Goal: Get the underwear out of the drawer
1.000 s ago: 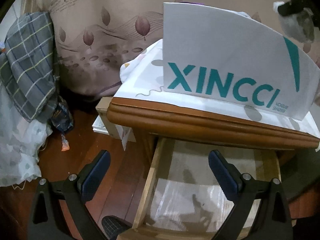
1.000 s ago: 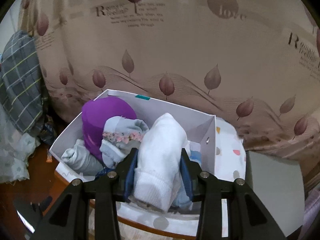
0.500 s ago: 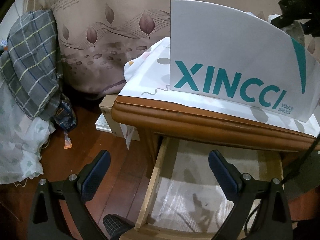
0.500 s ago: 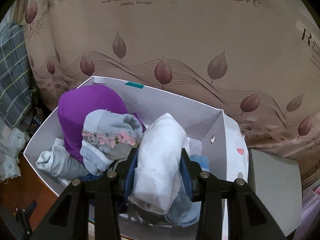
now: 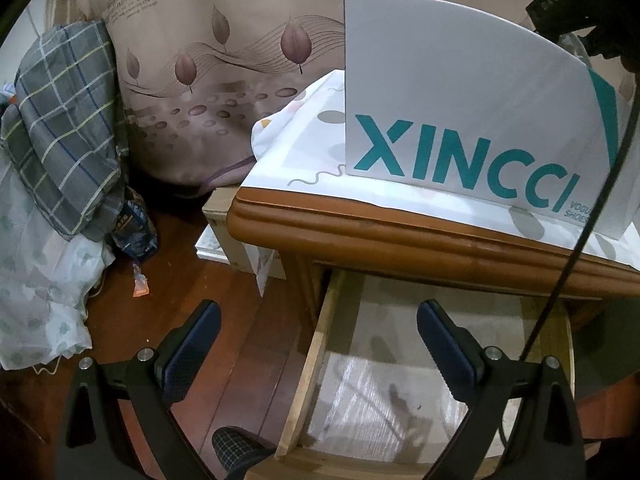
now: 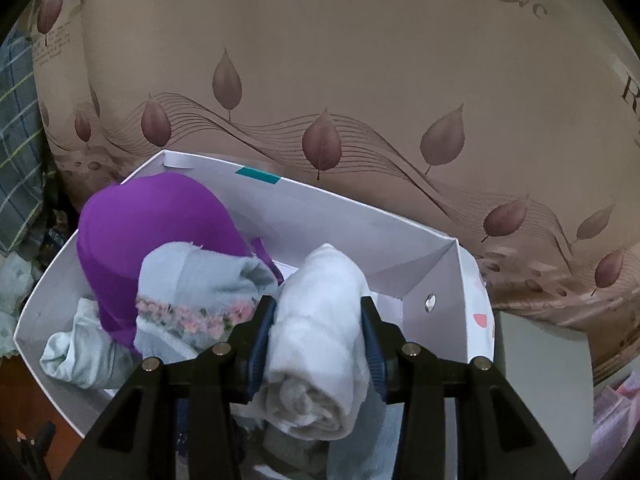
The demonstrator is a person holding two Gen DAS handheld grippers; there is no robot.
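Right gripper [image 6: 318, 330]: its two blue-padded fingers [image 6: 262, 332] are closed around a rolled white piece of underwear [image 6: 320, 340], pressing it from both sides.
Held underwear: a soft white roll, its coiled end facing the camera, held over the open white shoe box [image 6: 224, 184] near the box's right end.
Box contents: a purple garment [image 6: 148, 232] fills the left part; a pale blue-grey piece with a pink floral lace band [image 6: 196, 292] lies just beside the white roll; a light mint-coloured piece [image 6: 76, 352] sits low at the left end. Darker fabric lies under the gripper, too hidden to name.
Left gripper [image 5: 318, 344]: fingers spread wide apart, holding nothing, hanging above the left front corner of the drawer.
Drawer [image 5: 316, 344]: pulled out from under the wooden surface [image 5: 400, 236]; pale wooden sides and a shiny lined bottom show, with what may be only shadows on the liner.
Surface top: a white patterned cloth [image 5: 304, 148] covers it, and the shoe box stands on it, its side printed "XINCCI" in teal.
Background: a beige curtain [image 6: 360, 80] with brown leaf prints hangs behind the box.
Left side: a grey plaid cloth [image 5: 64, 128] drapes over pale floral bedding, above a dark wooden floor [image 5: 200, 300].
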